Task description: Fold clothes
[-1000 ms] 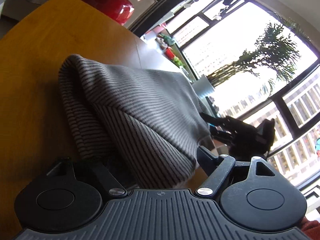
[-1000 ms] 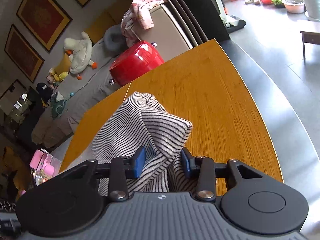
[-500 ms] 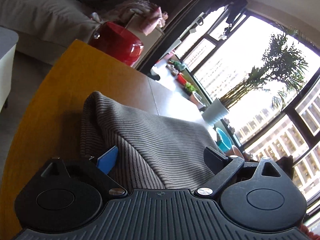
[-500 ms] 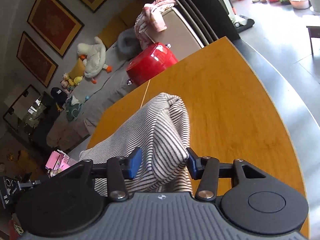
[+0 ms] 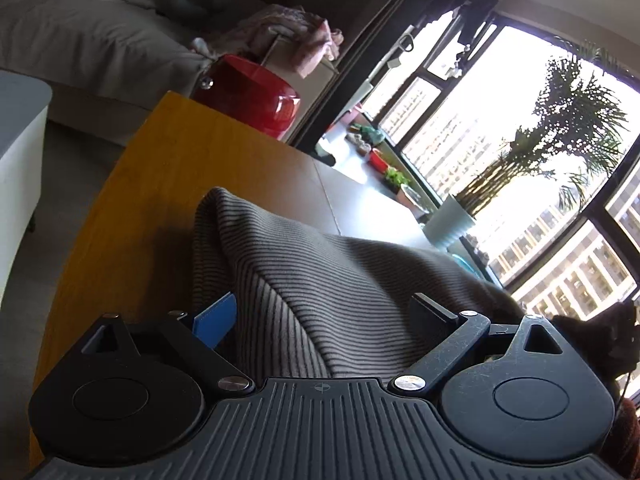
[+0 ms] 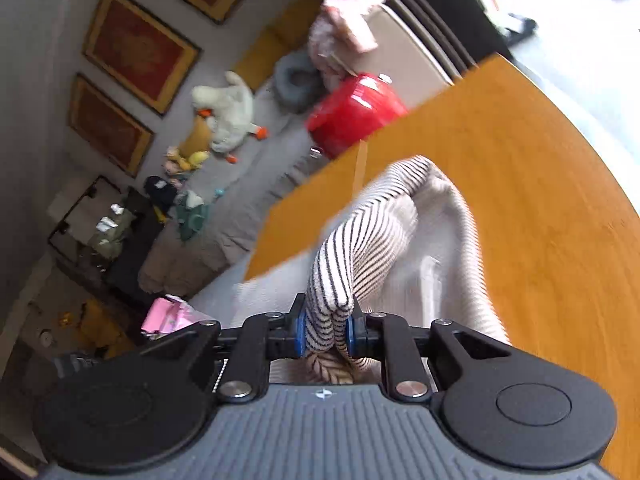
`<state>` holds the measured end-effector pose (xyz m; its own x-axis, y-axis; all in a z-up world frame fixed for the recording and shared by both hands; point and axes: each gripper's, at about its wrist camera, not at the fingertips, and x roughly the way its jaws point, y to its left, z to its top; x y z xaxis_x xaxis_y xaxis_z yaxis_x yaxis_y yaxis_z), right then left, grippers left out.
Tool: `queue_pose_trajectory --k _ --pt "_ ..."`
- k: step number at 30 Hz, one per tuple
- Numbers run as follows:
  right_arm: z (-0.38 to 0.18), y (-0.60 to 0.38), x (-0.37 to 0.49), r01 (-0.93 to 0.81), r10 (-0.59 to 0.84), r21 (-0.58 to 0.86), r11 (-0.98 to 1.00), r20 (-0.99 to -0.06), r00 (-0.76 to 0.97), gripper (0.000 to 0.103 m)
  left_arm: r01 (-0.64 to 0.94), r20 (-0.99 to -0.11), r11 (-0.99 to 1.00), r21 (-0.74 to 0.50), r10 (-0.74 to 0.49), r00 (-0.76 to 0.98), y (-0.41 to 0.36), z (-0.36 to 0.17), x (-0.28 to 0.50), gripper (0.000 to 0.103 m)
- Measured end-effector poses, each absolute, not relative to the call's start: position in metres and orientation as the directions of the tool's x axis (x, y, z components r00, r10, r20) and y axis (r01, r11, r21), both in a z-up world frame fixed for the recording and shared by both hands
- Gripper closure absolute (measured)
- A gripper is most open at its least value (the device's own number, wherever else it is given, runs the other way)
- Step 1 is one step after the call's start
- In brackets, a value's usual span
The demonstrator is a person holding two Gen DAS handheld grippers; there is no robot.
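A black-and-white striped garment (image 5: 320, 280) lies bunched on the wooden table (image 5: 152, 200). My left gripper (image 5: 324, 314) is open, its jaws wide apart on either side of a fold of the cloth. In the right wrist view my right gripper (image 6: 326, 330) is shut on a bunched edge of the striped garment (image 6: 360, 240) and holds it lifted above the table (image 6: 540, 200); the rest of the cloth hangs down toward the tabletop.
A red container (image 5: 248, 96) (image 6: 356, 114) stands beyond the table's far edge, beside a grey sofa (image 5: 80, 44) with soft toys. Windows, a potted plant (image 5: 452, 222) and a balcony lie to the right. The table edge curves on the right (image 6: 600, 168).
My right gripper closed on the garment's edge and lifted it. My left gripper drew back and tilted up, staying open around the cloth.
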<state>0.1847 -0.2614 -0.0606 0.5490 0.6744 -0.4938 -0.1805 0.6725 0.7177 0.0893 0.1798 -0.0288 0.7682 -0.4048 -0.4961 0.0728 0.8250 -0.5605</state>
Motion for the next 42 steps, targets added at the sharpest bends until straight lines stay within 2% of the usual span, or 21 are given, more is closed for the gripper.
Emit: queue_pose_trajectory --k 2,4,8,9,11,13,14,15,18,22,25,30,31,33,34,36,38,41,42 --pt "-0.082 -0.275 0.184 -0.103 0.630 0.706 0.701 -0.545 0.554 0.083 0.076 -0.504 0.823 -0.563 -0.414 0.758 0.179 -0.031 0.089 0.007" --pt "-0.086 -0.282 0.183 -0.111 0.643 0.721 0.684 -0.525 0.557 0.080 0.080 -0.514 0.823 -0.562 -0.423 0.746 0.176 -0.034 0.088 0.007" --pt "-0.077 -0.271 0.186 -0.212 0.656 0.673 0.709 -0.517 0.550 0.059 0.083 -0.533 0.824 -0.560 -0.436 0.725 0.168 -0.044 0.090 0.007" --pt "-0.079 -0.266 0.190 -0.219 0.660 0.669 0.710 -0.524 0.539 0.058 0.083 -0.533 0.821 -0.565 -0.440 0.722 0.166 -0.047 0.090 0.006" --pt "-0.082 -0.256 0.195 -0.238 0.667 0.664 0.709 -0.522 0.532 0.058 0.077 -0.534 0.813 -0.577 -0.447 0.718 0.165 -0.052 0.090 0.005" --pt "-0.073 -0.245 0.201 -0.282 0.656 0.622 0.730 -0.522 0.545 0.071 0.067 -0.535 0.804 -0.591 -0.453 0.713 0.167 -0.056 0.089 0.005" --pt "-0.067 -0.240 0.204 -0.310 0.654 0.602 0.736 -0.514 0.554 0.083 0.063 -0.533 0.798 -0.600 -0.457 0.712 0.169 -0.058 0.089 0.005" --pt "-0.055 -0.237 0.207 -0.353 0.664 0.585 0.730 -0.486 0.569 0.085 0.062 -0.529 0.791 -0.608 -0.462 0.712 0.171 -0.058 0.087 0.005" --pt "-0.026 -0.232 0.221 -0.446 0.695 0.550 0.706 -0.416 0.587 0.086 0.067 -0.510 0.778 -0.625 -0.472 0.719 0.175 -0.055 0.083 0.004" --pt "-0.034 -0.231 0.244 -0.425 0.626 0.467 0.776 -0.485 0.610 0.086 0.075 -0.503 0.778 -0.624 -0.472 0.724 0.174 -0.051 0.075 0.004" --pt "-0.068 -0.245 0.248 -0.330 0.631 0.552 0.766 -0.545 0.552 0.085 0.076 -0.500 0.777 -0.625 -0.473 0.726 0.173 -0.049 0.071 0.004" --pt "-0.083 -0.260 0.223 -0.301 0.650 0.604 0.738 -0.518 0.556 0.085 0.077 -0.518 0.788 -0.611 -0.471 0.714 0.167 -0.051 0.087 0.005" --pt "-0.083 -0.260 0.220 -0.303 0.647 0.599 0.742 -0.519 0.559 0.085 0.073 -0.529 0.797 -0.599 -0.463 0.711 0.164 -0.053 0.093 0.007" --pt "-0.083 -0.261 0.217 -0.308 0.639 0.586 0.750 -0.520 0.567 0.085 0.065 -0.551 0.815 -0.576 -0.446 0.706 0.159 -0.057 0.105 0.026" --pt "-0.082 -0.260 0.217 -0.308 0.632 0.577 0.756 -0.522 0.572 0.085 0.062 -0.561 0.824 -0.564 -0.437 0.703 0.157 -0.058 0.111 0.031" --pt "-0.080 -0.260 0.217 -0.310 0.618 0.559 0.769 -0.527 0.583 0.085 0.063 -0.570 0.840 -0.539 -0.419 0.706 0.157 -0.059 0.123 0.047" --pt "-0.078 -0.259 0.217 -0.312 0.607 0.543 0.780 -0.531 0.592 0.080 0.039 -0.577 0.844 -0.535 -0.399 0.712 0.163 -0.059 0.134 0.053" --pt "-0.066 -0.265 0.211 -0.331 0.602 0.519 0.788 -0.536 0.592 0.064 0.033 -0.566 0.843 -0.537 -0.389 0.727 0.169 -0.051 0.130 0.053" --pt "-0.059 -0.272 0.206 -0.339 0.592 0.502 0.796 -0.527 0.610 0.063 0.039 -0.557 0.842 -0.538 -0.389 0.734 0.171 -0.048 0.125 0.051"
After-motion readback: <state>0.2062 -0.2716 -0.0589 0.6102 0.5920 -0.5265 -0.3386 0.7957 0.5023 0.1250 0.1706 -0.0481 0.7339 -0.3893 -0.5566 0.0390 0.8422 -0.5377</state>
